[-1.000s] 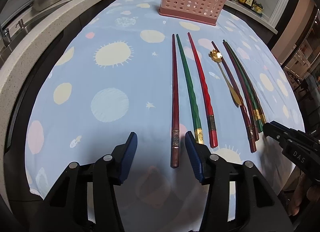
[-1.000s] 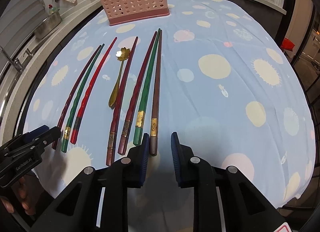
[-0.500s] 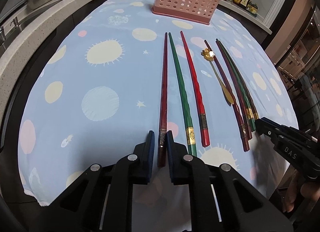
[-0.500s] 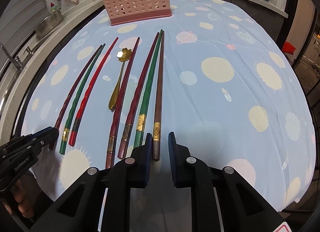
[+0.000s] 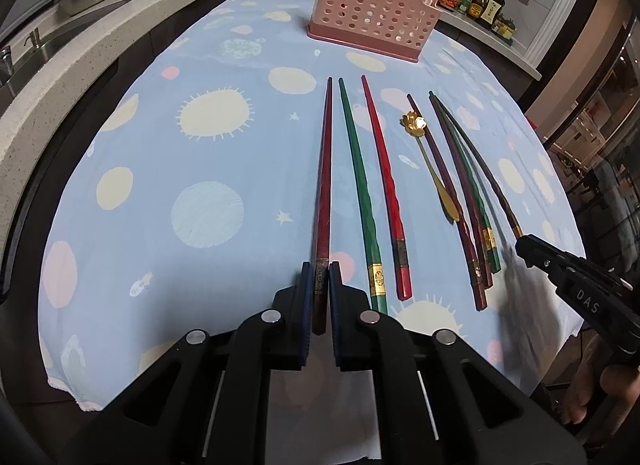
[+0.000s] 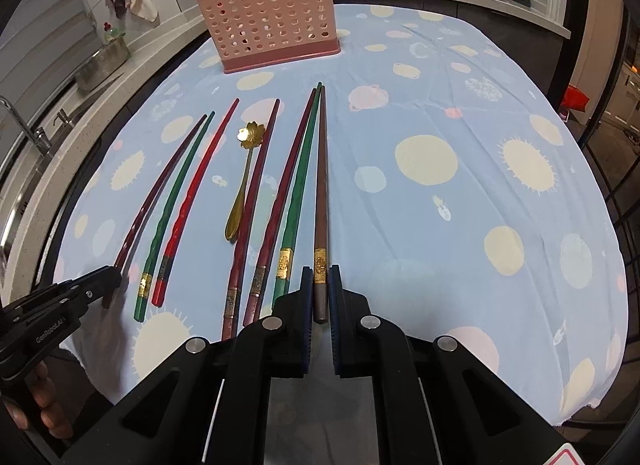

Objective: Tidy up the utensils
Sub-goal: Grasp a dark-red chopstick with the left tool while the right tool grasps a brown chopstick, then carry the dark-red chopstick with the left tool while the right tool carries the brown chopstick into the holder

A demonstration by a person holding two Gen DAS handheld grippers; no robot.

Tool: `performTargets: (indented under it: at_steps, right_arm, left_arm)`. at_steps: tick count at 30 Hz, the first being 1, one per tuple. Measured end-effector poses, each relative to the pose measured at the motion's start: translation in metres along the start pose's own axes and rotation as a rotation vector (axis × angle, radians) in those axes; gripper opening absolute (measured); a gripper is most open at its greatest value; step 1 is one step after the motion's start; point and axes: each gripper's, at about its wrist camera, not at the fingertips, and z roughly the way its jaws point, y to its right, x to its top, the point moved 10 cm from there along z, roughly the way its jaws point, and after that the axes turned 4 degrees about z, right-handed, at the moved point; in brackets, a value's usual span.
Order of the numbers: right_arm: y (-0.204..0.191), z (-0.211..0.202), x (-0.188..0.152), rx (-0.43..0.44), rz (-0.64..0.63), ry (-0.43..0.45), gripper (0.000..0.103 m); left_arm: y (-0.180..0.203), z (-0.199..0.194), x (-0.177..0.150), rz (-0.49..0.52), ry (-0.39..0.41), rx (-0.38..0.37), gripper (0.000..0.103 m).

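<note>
Left gripper [image 5: 319,285] has just closed, pads pinching the butt of the dark red chopstick [image 5: 325,169], leftmost in the row near the tablecloth's [image 5: 160,225] front edge. Then come green and red chopsticks, a gold spoon [image 6: 242,181] and more sticks. Right gripper [image 6: 319,289], also just closed, clamps the brown chopstick [image 6: 321,185] at the row's right end; pink basket [image 6: 272,25] stands at the far edge.

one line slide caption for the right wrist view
Right gripper shut on a brown chopstick, rightmost utensil on the blue patterned cloth.
</note>
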Motion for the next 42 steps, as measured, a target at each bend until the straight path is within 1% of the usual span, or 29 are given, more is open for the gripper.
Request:
performTargets:
  at_steps: [6, 12, 17, 19, 24, 33, 38, 42]
  right_arm:
    - [-0.002, -0.027, 0.027, 0.030, 0.030, 0.077, 0.007]
    - [0.001, -0.060, 0.067, 0.049, 0.056, 0.181, 0.007]
    - [0.004, -0.085, 0.104, 0.064, 0.070, 0.263, 0.007]
    - [0.004, -0.092, 0.118, 0.067, 0.075, 0.287, 0.007]
    - [0.008, -0.102, 0.150, 0.085, 0.098, 0.332, 0.007]
    - [0.009, -0.114, 0.192, 0.095, 0.107, 0.396, 0.007]
    - [0.006, -0.118, 0.216, 0.120, 0.106, 0.423, 0.007]
    - [0.001, -0.125, 0.242, 0.136, 0.101, 0.459, 0.007]
  left_arm:
    - [0.002, -0.017, 0.016, -0.004, 0.041, -0.006, 0.007]
    - [-0.001, -0.042, 0.046, -0.022, 0.106, -0.018, 0.007]
    - [-0.007, -0.065, 0.081, -0.042, 0.181, -0.023, 0.007]
    - [-0.009, -0.075, 0.097, -0.040, 0.218, -0.013, 0.007]
    - [-0.016, -0.091, 0.135, -0.041, 0.285, 0.003, 0.007]
    - [-0.016, -0.111, 0.205, -0.035, 0.394, 0.007, 0.007]
    - [-0.011, -0.125, 0.243, -0.026, 0.451, -0.003, 0.007]
    - [-0.005, -0.141, 0.273, -0.011, 0.508, -0.018, 0.007]
